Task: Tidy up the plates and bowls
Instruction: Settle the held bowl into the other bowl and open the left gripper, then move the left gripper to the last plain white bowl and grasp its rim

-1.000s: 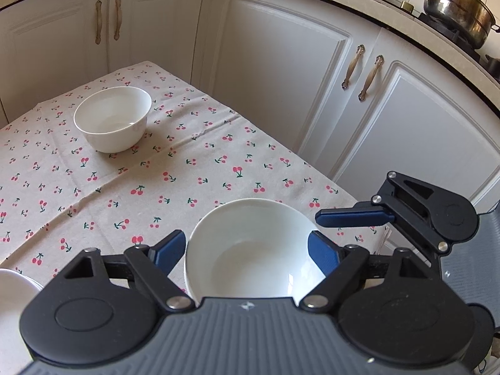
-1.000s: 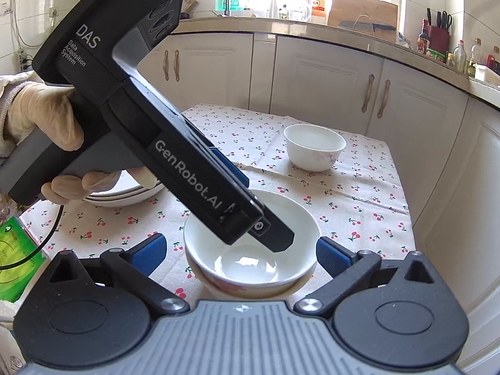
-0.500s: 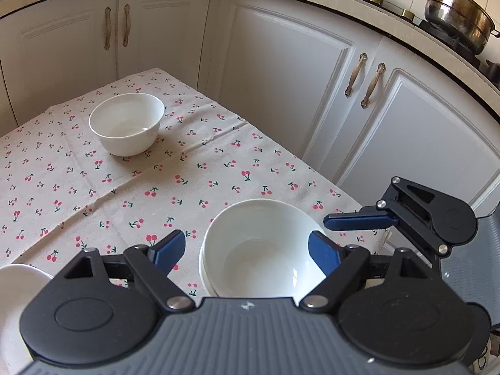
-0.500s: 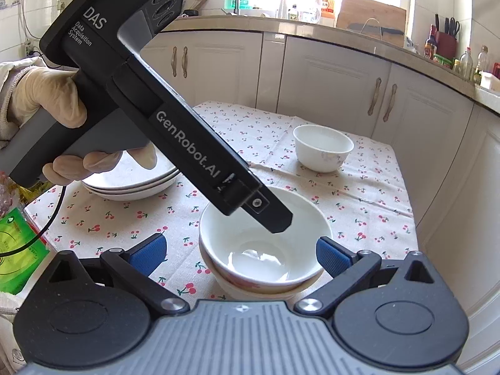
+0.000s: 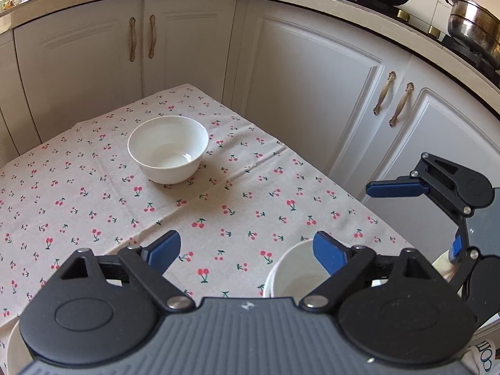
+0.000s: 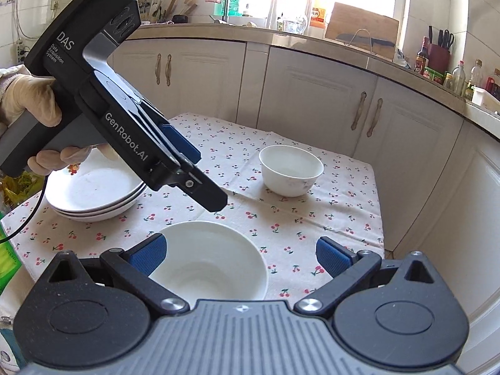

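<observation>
A small white bowl (image 5: pixel 168 153) stands alone near the far side of the cherry-print tablecloth (image 5: pixel 237 206); it also shows in the right wrist view (image 6: pixel 290 170). A larger white bowl (image 6: pixel 209 262) sits near the front edge, seen partly in the left wrist view (image 5: pixel 290 273). A stack of white plates (image 6: pixel 93 193) is at the left. My left gripper (image 5: pixel 247 248) is open and empty, above the cloth between the two bowls. My right gripper (image 6: pixel 240 250) is open and empty, just above the large bowl.
White cabinet doors (image 5: pixel 306 93) surround the table closely on the far and right sides. A steel pot (image 5: pixel 475 31) and a wok stand on the counter. A green package (image 6: pixel 7 256) lies at the table's left edge.
My left gripper has lifted and swung left off the large bowl, toward the small bowl. My right gripper has pulled back and up; the large bowl stays on the cloth.
</observation>
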